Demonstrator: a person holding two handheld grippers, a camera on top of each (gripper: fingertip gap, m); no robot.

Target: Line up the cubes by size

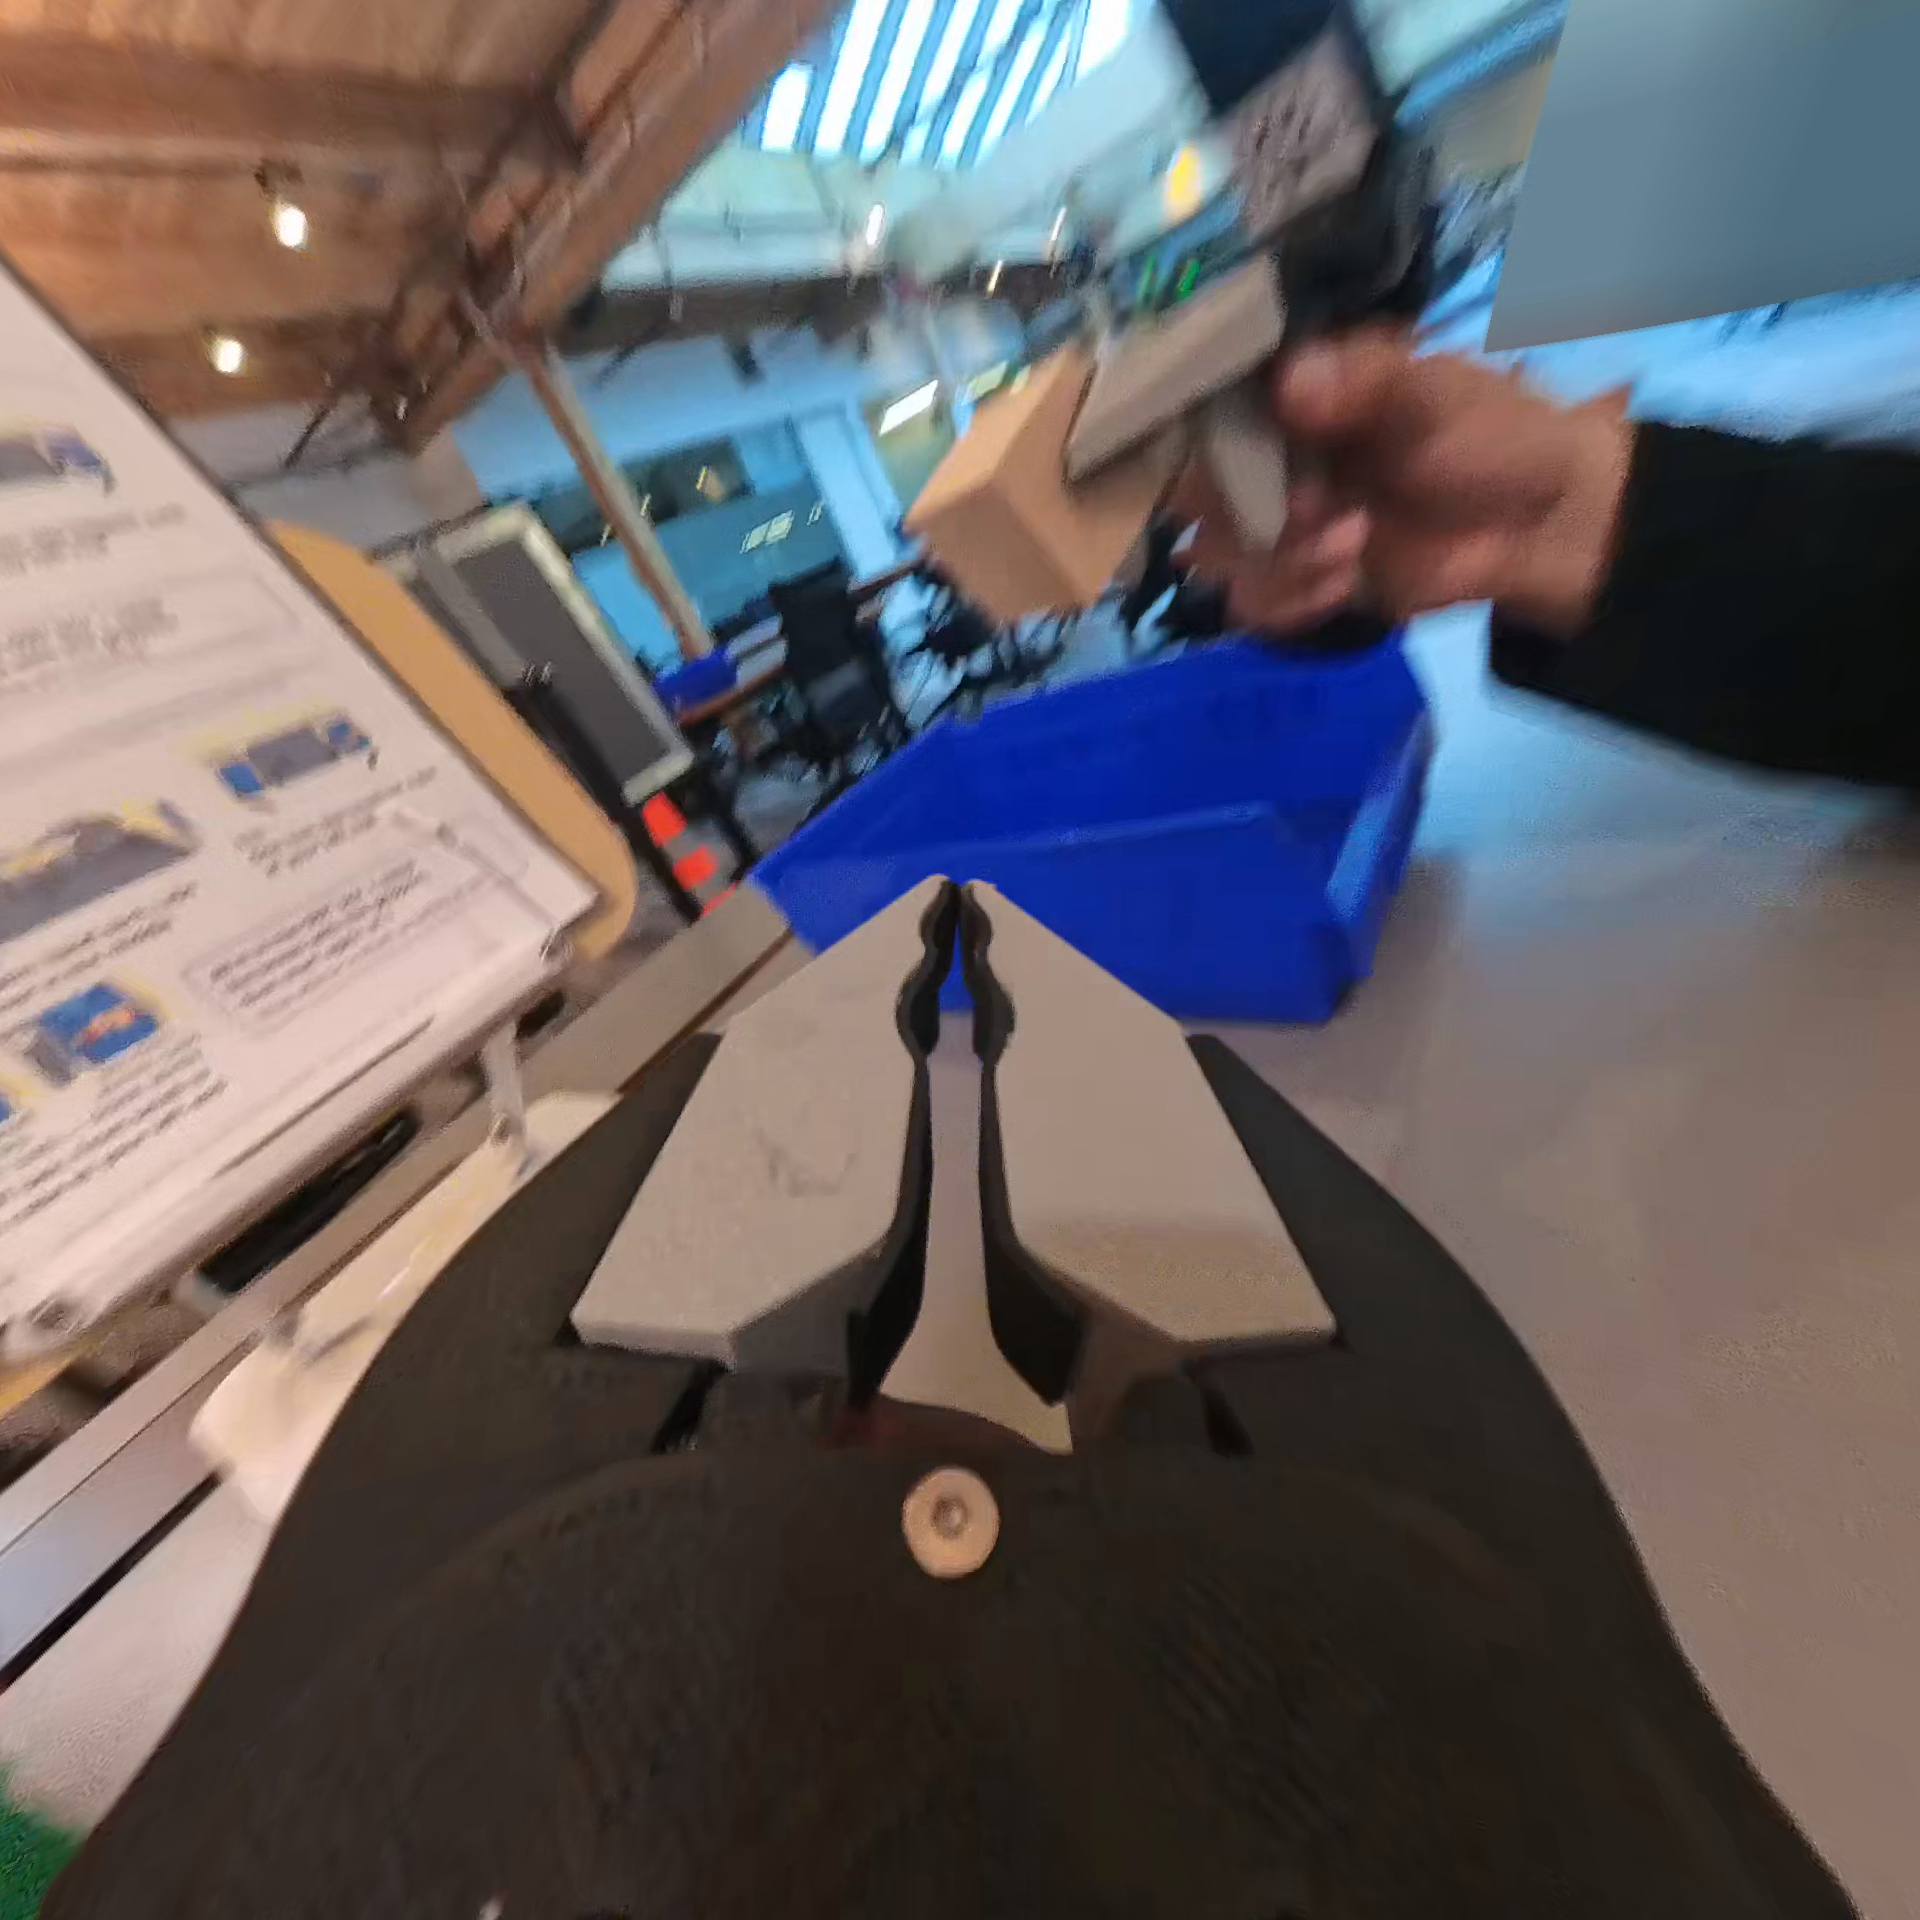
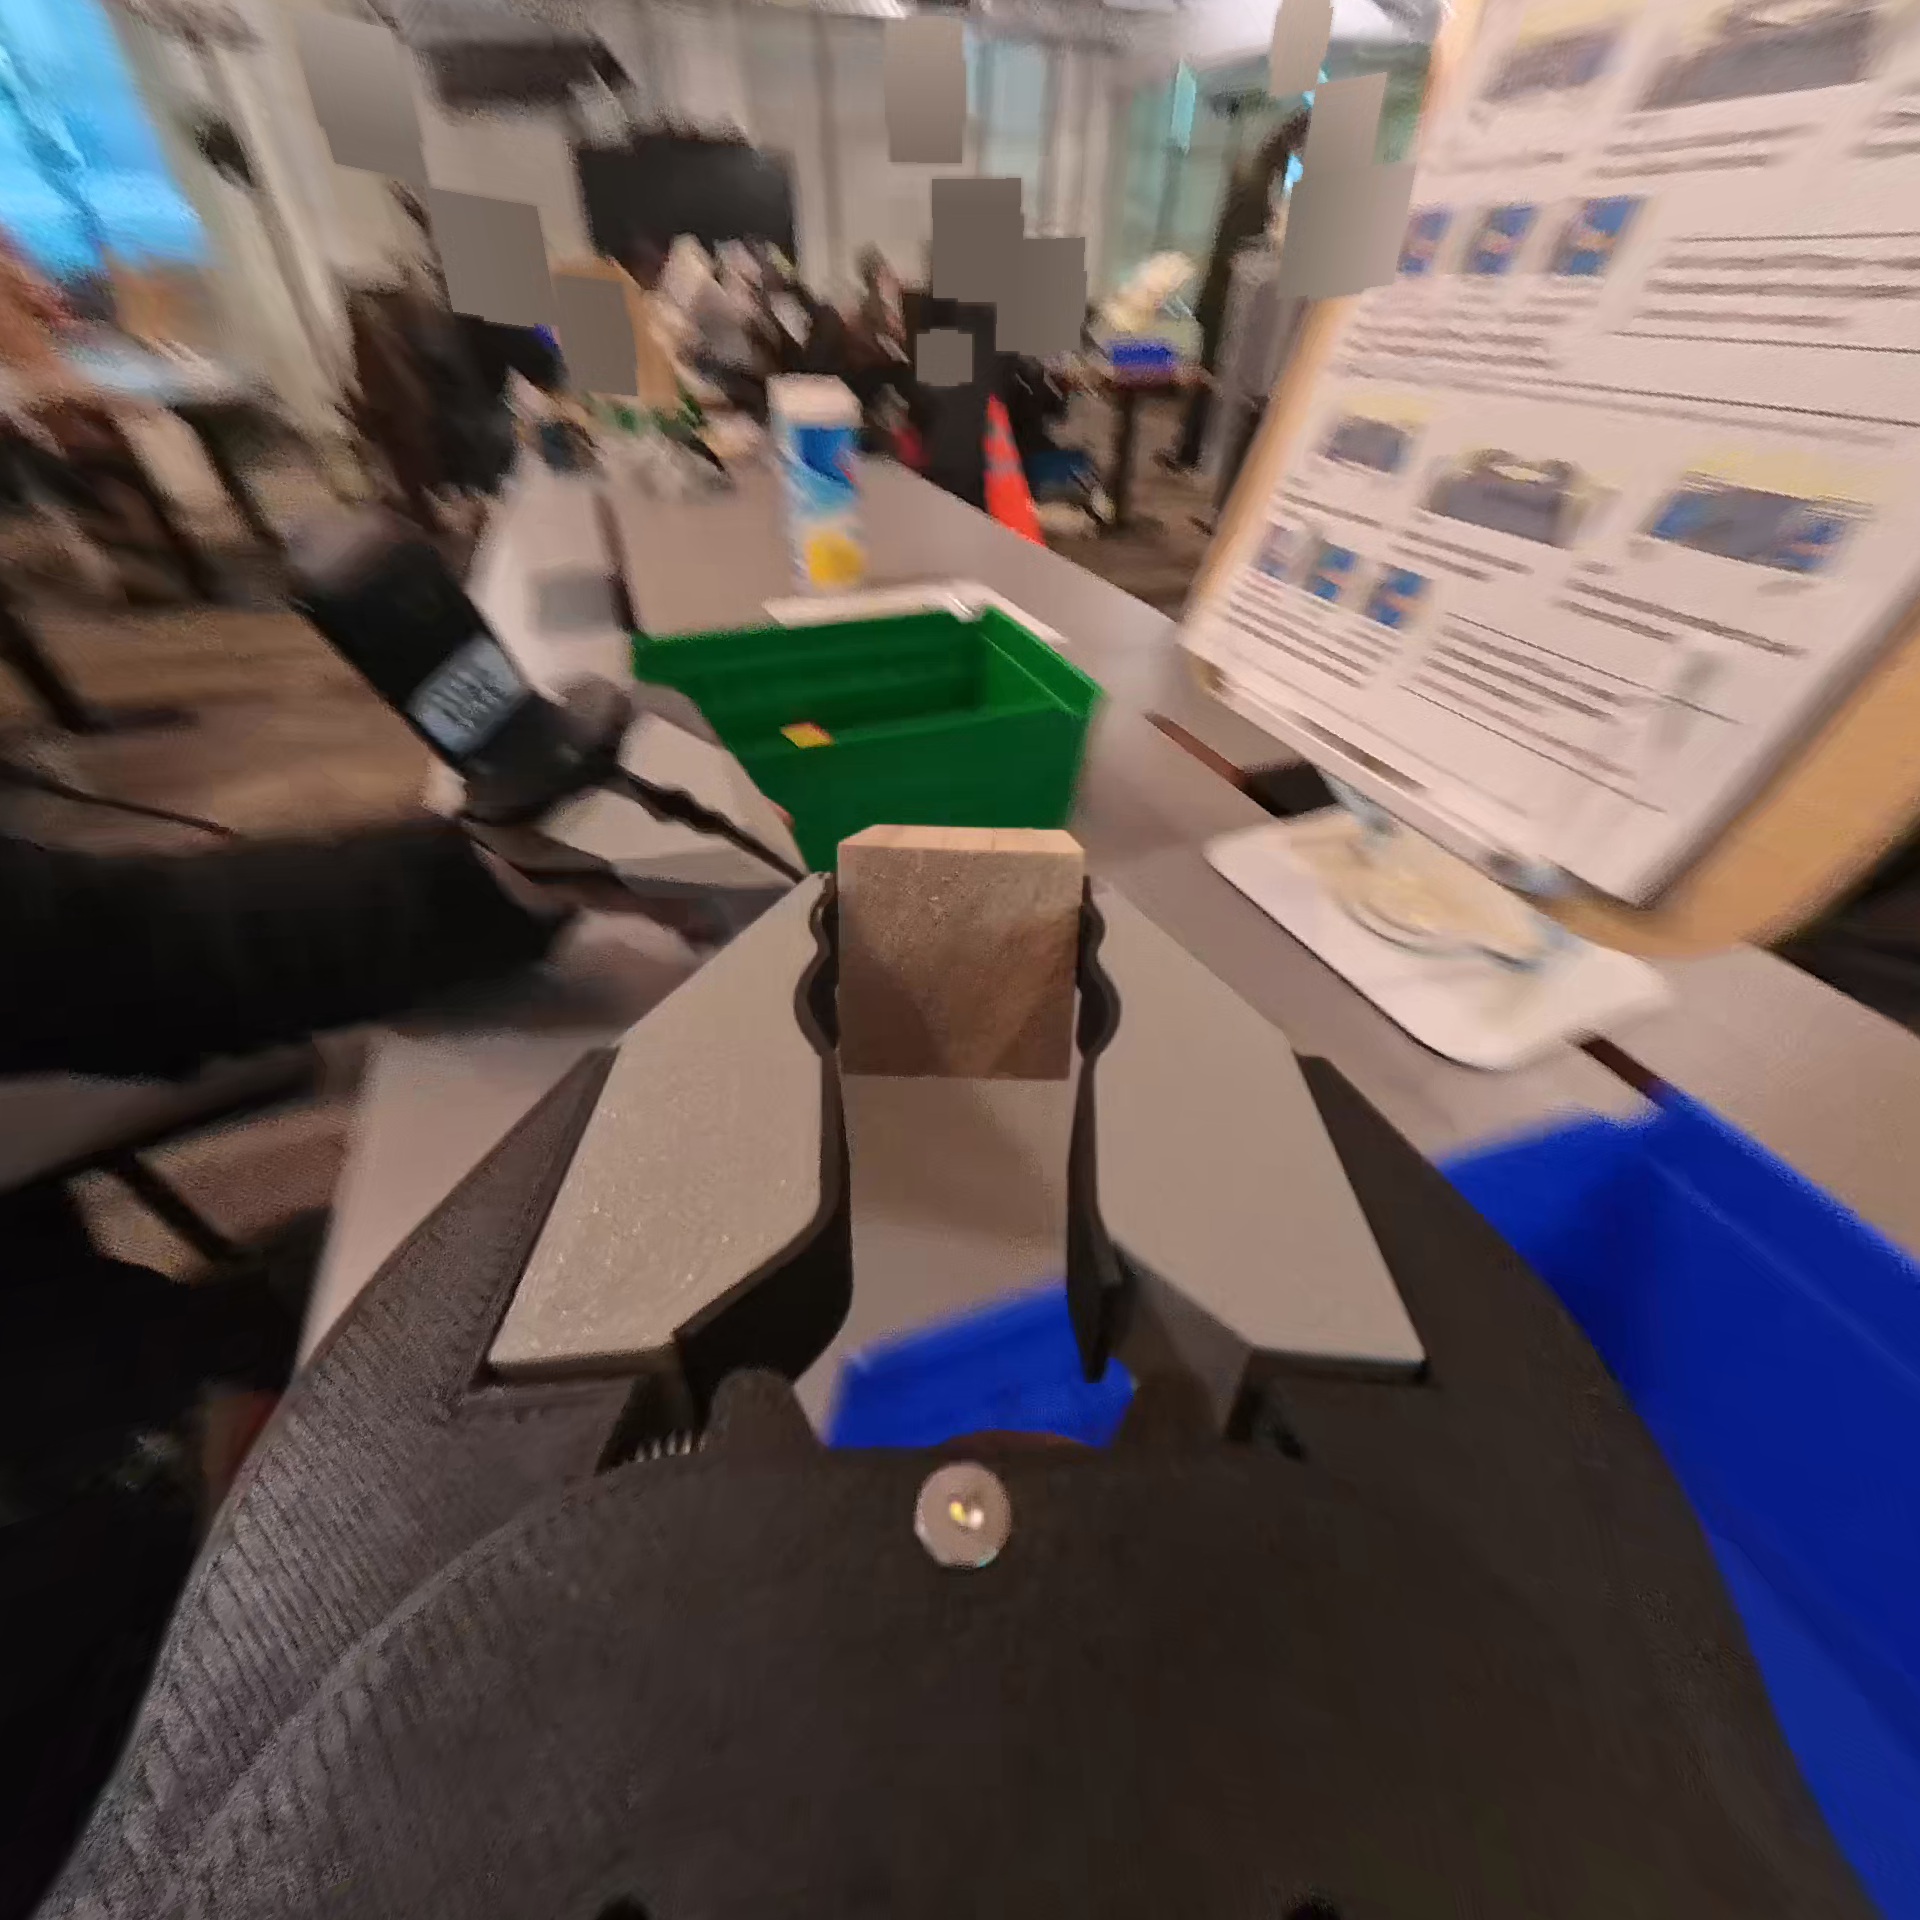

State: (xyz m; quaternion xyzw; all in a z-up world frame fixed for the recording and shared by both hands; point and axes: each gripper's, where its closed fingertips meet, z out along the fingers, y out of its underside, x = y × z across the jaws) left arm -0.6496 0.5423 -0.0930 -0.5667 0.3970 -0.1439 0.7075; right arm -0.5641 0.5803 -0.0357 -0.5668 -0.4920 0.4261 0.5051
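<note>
1. Wooden cube (image 2: 956, 971) is pinched by the right tongs (image 2: 956, 935), held above the grey tabletop (image 2: 1195, 634), near a blue bin (image 2: 1714, 1299).
2. Left tongs (image 1: 958, 914) are pressed together, empty.
3. Far off, a green bin (image 2: 935, 758) is seen, apparently open-topped.

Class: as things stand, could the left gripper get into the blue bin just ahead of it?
Probably yes. The left gripper is shut and empty, the blue bin lies just ahead with its top open, and nothing sits between them. The right gripper holds its wooden cube well above.
</note>
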